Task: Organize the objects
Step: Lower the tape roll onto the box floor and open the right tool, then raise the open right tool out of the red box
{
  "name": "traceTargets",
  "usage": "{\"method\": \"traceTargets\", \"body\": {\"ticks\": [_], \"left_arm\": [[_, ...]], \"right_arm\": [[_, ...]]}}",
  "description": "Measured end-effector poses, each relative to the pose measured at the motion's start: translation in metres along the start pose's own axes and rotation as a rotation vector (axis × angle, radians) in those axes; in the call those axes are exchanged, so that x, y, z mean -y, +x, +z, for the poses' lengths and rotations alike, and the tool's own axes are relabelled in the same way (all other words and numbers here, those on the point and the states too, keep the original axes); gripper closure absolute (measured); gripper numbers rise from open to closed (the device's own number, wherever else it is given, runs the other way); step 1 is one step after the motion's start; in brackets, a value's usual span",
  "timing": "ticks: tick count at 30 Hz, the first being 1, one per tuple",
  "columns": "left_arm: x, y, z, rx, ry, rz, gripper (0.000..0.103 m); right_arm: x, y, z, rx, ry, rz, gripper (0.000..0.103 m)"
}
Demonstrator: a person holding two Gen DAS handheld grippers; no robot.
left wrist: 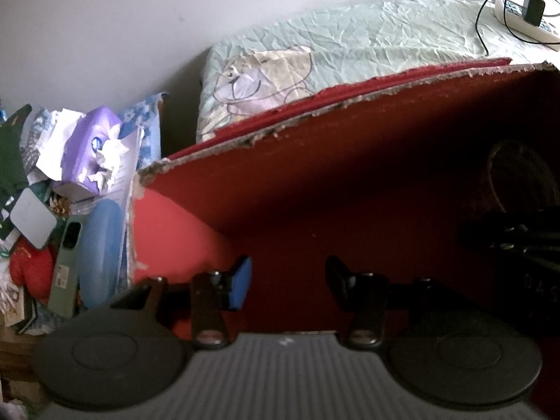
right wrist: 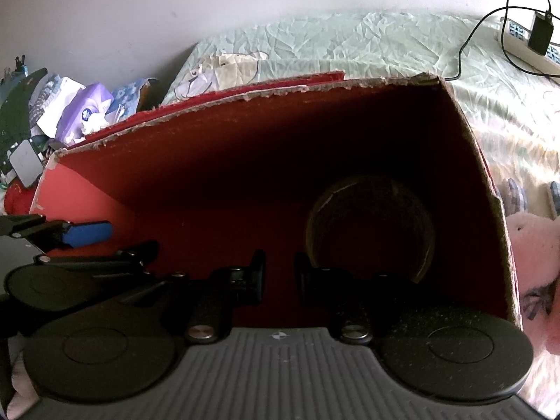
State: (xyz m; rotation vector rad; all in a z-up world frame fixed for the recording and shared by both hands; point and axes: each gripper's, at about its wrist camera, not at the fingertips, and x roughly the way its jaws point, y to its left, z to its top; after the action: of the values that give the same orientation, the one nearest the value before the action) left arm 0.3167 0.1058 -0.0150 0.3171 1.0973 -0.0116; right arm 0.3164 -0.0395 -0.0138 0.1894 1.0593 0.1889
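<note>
A red cardboard box (left wrist: 280,161) with torn edges stands open on a bed; it also fills the right wrist view (right wrist: 210,147). A dark round object (right wrist: 371,231) lies inside at its right end, dimly seen in the left wrist view (left wrist: 521,178). My left gripper (left wrist: 288,283) is open and empty, inside the box near its left wall. It shows from the side in the right wrist view (right wrist: 105,236). My right gripper (right wrist: 278,276) is open and empty, inside the box just left of the round object.
Clutter lies left of the box: a purple tissue box (left wrist: 94,143), a grey flat device (left wrist: 33,218), a green phone (left wrist: 66,262), a blue case (left wrist: 99,245). A power strip with a black charger (left wrist: 532,10) lies on the pale green bedsheet (left wrist: 350,45). A pink plush (right wrist: 535,245) sits at the right.
</note>
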Motion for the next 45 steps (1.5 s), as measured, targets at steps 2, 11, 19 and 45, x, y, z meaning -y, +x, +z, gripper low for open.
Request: {"method": "traceTargets", "body": {"ticks": [2,11,19,45], "left_arm": [[0.000,-0.001,0.000,0.002,-0.001,0.000,0.050],[0.001,-0.004,0.000,0.021,0.000,0.014,0.050],[0.002,-0.004,0.000,0.025,-0.001,0.015,0.050],[-0.003,-0.088,-0.034,0.220,-0.081,0.008,0.045]], "right_arm": [[0.000,0.000,0.000,0.004,-0.002,-0.002,0.084],[0.000,-0.001,0.001,0.008,-0.004,-0.006,0.085],[-0.001,-0.002,0.001,0.010,-0.005,-0.014,0.087],[0.008,-0.070,-0.020,0.192,0.040,0.109,0.081]]}}
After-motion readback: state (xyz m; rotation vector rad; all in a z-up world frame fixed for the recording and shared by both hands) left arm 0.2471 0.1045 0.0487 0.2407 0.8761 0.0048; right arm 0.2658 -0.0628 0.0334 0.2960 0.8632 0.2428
